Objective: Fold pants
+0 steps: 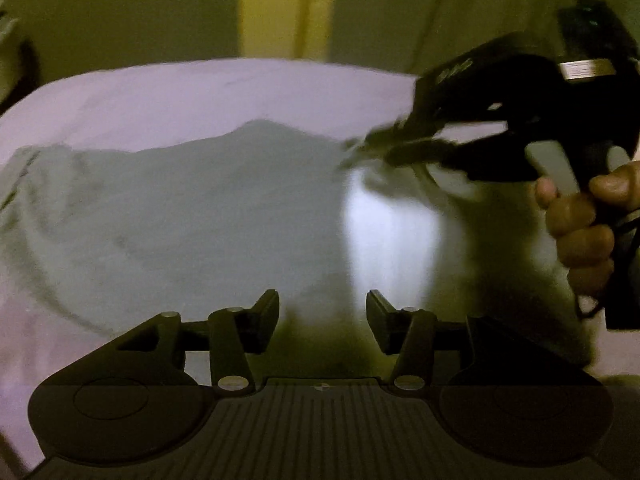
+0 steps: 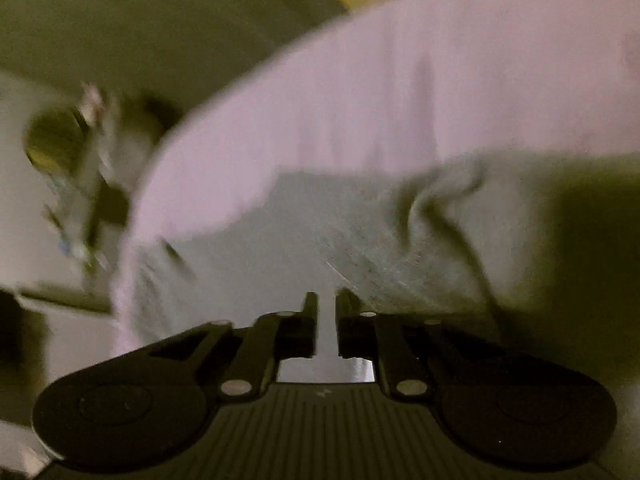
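Grey pants (image 1: 192, 216) lie spread on a pale lilac sheet (image 1: 200, 92). My left gripper (image 1: 322, 322) is open and empty, low over the near part of the pants. My right gripper (image 1: 372, 146) shows in the left wrist view at the right, its fingers nearly together on a raised edge of the grey cloth. In the right wrist view my right gripper (image 2: 327, 312) has its jaws close together with a strip of the pants (image 2: 320, 232) between them. The view is blurred.
The lilac sheet (image 2: 400, 100) covers a bed that ends at a far edge. Behind it are a dim wall and a yellow strip (image 1: 288, 8). Blurred small objects (image 2: 72, 168) stand beside the bed at the left in the right wrist view.
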